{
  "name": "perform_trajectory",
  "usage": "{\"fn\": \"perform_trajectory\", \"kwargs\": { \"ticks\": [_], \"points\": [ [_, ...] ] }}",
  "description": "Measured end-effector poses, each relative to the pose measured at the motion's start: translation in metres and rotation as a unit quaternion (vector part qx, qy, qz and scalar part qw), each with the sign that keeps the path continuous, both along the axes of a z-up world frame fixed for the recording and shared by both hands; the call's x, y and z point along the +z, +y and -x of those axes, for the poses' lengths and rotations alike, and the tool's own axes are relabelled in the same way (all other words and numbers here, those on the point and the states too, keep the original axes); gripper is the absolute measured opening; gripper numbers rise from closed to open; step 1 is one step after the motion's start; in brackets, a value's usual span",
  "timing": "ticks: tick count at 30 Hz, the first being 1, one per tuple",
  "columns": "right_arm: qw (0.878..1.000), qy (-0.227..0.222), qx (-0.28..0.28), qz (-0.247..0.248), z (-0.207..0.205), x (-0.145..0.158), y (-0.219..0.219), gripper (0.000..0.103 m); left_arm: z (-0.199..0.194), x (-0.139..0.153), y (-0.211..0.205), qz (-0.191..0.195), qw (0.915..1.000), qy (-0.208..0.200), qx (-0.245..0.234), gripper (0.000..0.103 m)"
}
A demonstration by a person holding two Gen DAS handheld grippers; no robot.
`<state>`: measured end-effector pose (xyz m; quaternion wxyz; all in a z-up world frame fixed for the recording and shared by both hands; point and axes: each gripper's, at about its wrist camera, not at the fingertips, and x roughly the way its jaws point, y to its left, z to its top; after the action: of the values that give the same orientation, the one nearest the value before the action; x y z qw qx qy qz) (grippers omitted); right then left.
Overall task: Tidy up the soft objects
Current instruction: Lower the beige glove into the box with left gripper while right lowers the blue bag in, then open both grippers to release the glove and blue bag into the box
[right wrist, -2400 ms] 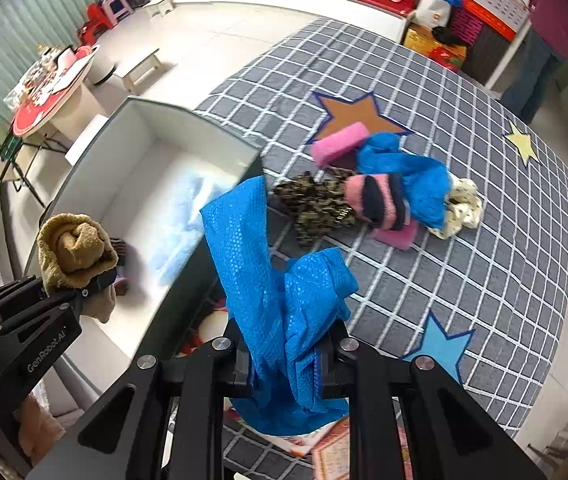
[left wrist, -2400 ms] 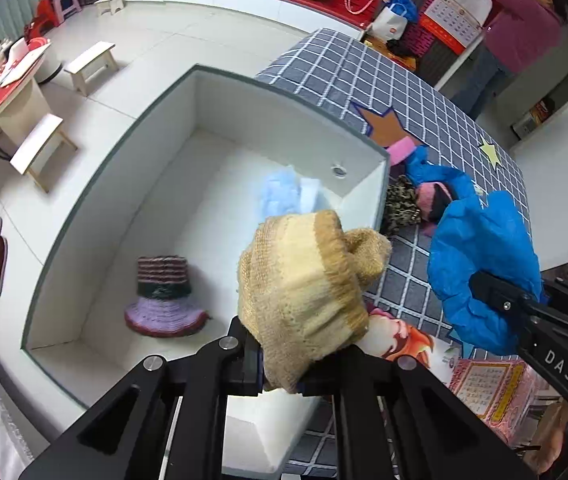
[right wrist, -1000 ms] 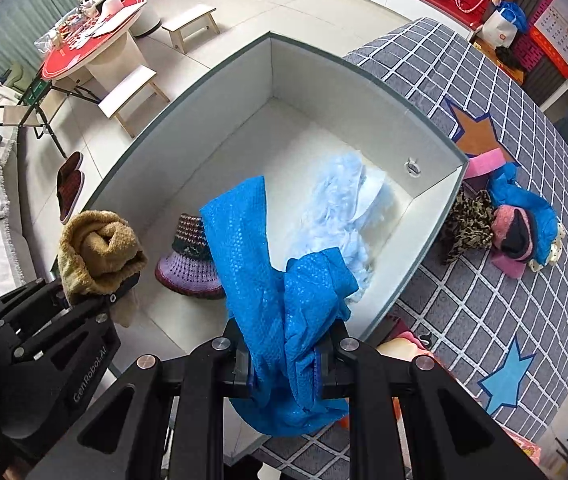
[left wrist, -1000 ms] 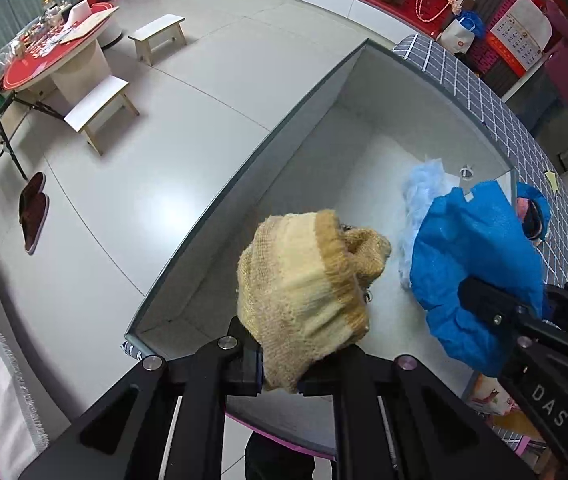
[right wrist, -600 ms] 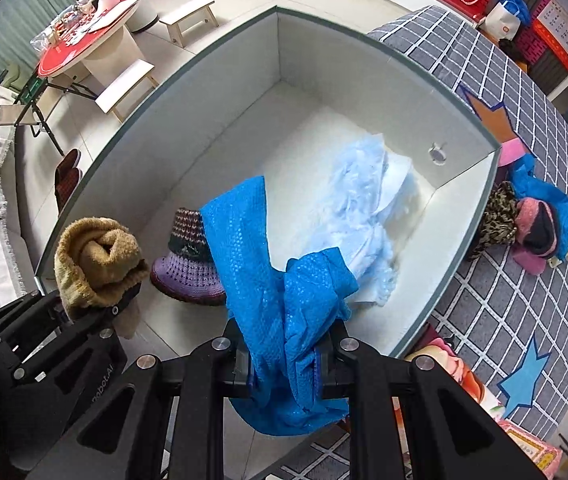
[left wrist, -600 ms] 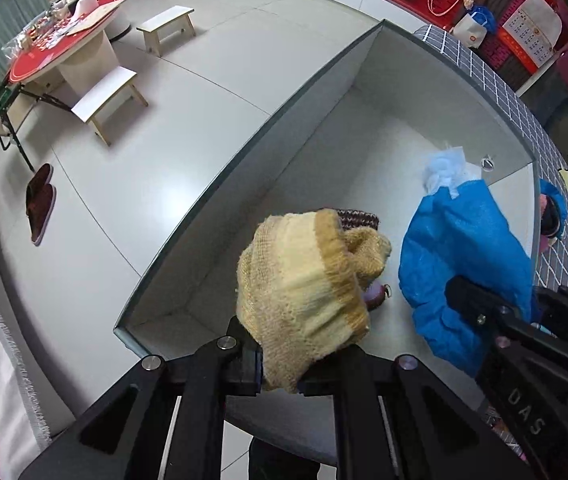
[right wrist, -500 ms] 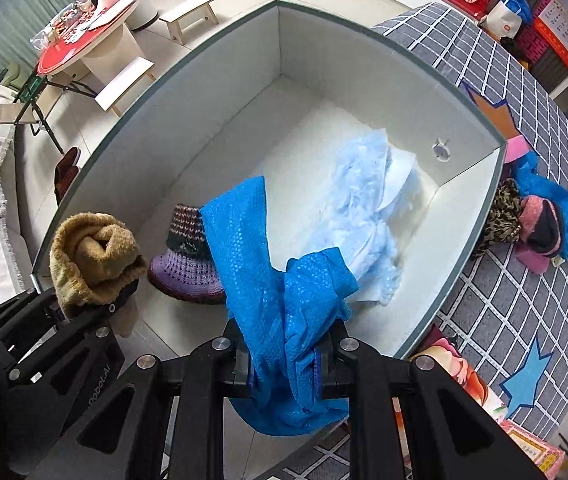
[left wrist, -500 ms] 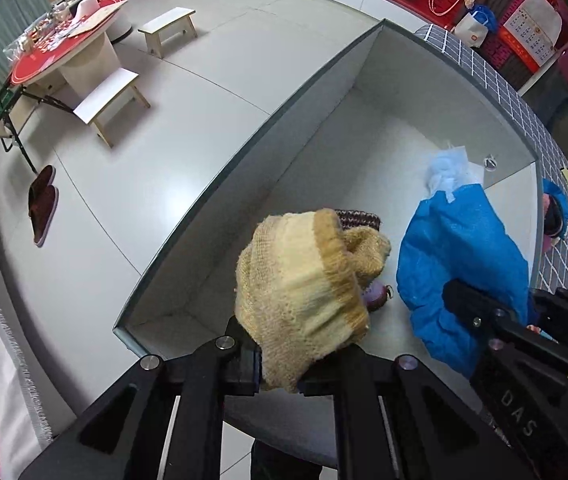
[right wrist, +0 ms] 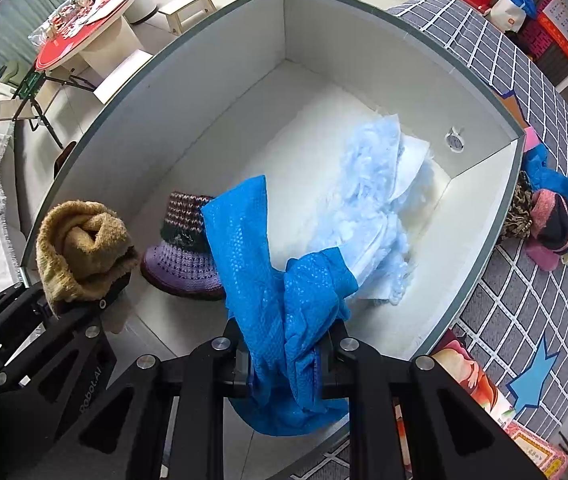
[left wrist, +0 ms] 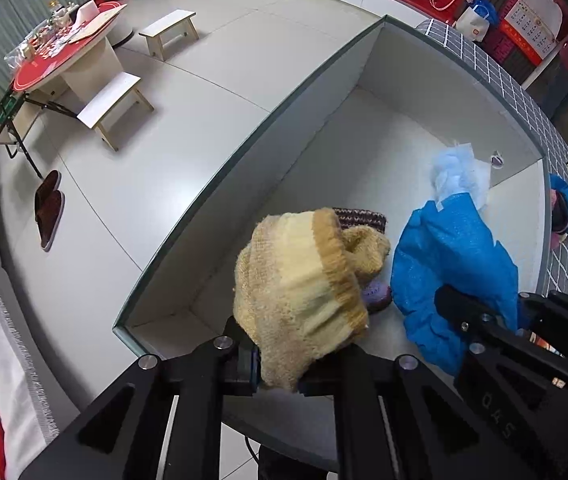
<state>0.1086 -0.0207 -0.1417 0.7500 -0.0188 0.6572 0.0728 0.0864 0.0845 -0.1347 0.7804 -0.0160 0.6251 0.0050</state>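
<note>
While both claws hang over the white box [right wrist: 211,64], each is clamped on a soft piece ready to go in. At nine o'clock in the right wrist view, the left claw [right wrist: 95,292] is closed on a tan knit hat [right wrist: 79,248], bunched into a lump above the box's near left corner. That hat looks light, thick and springy; it should drop without bouncing, and a pinch on its folded brim, as now, gives plenty of bulk to hold. Just to its right, at the box's seven o'clock, a purple striped knit hat [right wrist: 183,256] sits brim down on the floor of the box. At six o'clock the right claw [right wrist: 284,360] grips a blue mesh cloth [right wrist: 251,248], whose loose end rises and flops forward over the middle of the box. It seems thin, limp and a little slick, so it may cling to the pads or trail on release; holding it at a gathered fold is the safer choice. Beyond it, from centre towards two o'clock, a pale blue fluffy fabric [right wrist: 372,200] lies stretched along the box floor. At three o'clock, outside the box on the grey checked table [right wrist: 524,312], a small heap of soft things [right wrist: 548,208] waits, just beside the box wall.
</note>
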Motion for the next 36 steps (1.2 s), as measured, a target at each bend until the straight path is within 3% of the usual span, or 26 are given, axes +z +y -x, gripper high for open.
{"fn": "perform_trajectory", "kwargs": {
  "ticks": [20, 25, 30, 34, 36],
  "points": [
    [1.000, 0.004, 0.000, 0.011, -0.004, -0.005, 0.006, 0.020, -0.002, 0.001, -0.006, -0.014, 0.9999, 0.001, 0.001, 0.014],
    [1.000, 0.002, -0.002, 0.011, -0.004, -0.004, 0.005, 0.020, -0.001, 0.001, -0.008, -0.017, 0.9999, 0.002, -0.001, 0.019],
    [1.000, 0.005, -0.011, 0.011, -0.004, -0.005, 0.002, 0.023, -0.002, -0.001, -0.008, -0.020, 0.9998, 0.004, -0.008, 0.036],
    [1.000, 0.005, -0.017, 0.006, -0.006, -0.004, -0.003, 0.023, -0.005, 0.001, -0.009, -0.018, 0.9998, -0.003, -0.011, 0.063],
    [1.000, 0.005, -0.018, 0.012, -0.007, -0.004, -0.004, 0.023, -0.006, 0.003, -0.007, -0.017, 0.9998, -0.007, -0.006, 0.064]
  ]
}}
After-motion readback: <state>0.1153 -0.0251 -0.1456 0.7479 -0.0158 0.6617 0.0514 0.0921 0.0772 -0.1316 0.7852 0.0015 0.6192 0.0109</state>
